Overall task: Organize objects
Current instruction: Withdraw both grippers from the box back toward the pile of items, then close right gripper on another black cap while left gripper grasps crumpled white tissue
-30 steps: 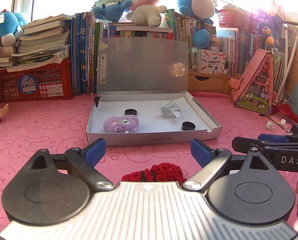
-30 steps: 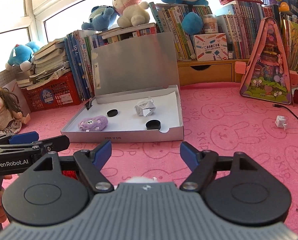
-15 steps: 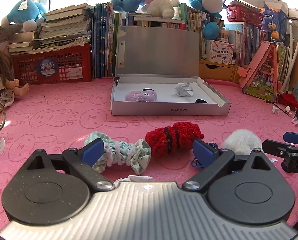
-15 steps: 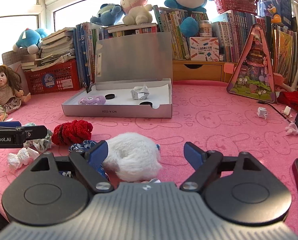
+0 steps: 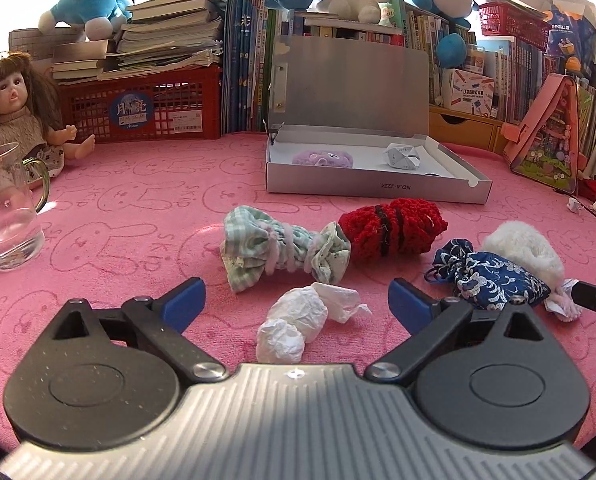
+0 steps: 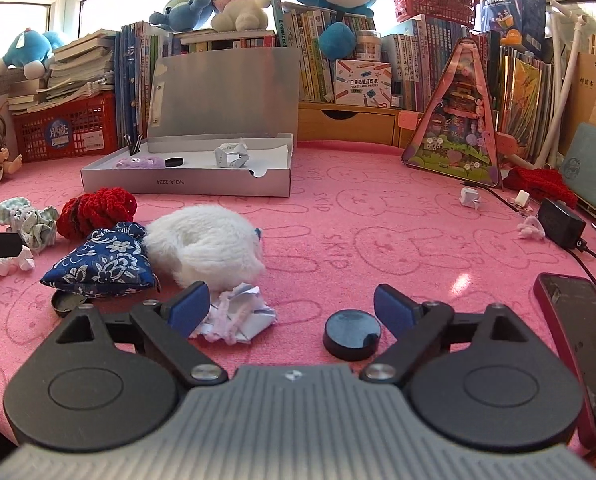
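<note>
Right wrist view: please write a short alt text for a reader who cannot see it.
The open right claw hovers low over a pink cloth, with a black round cap and crumpled paper between its fingers. Beyond lie a white fluffy item, a blue floral pouch and an open grey box.

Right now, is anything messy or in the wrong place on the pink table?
Yes. Crumpled white paper lies like litter beside the scrunchies, another scrunched paper sits by the white fluffy thing, and one black disc lies outside the box.
</note>
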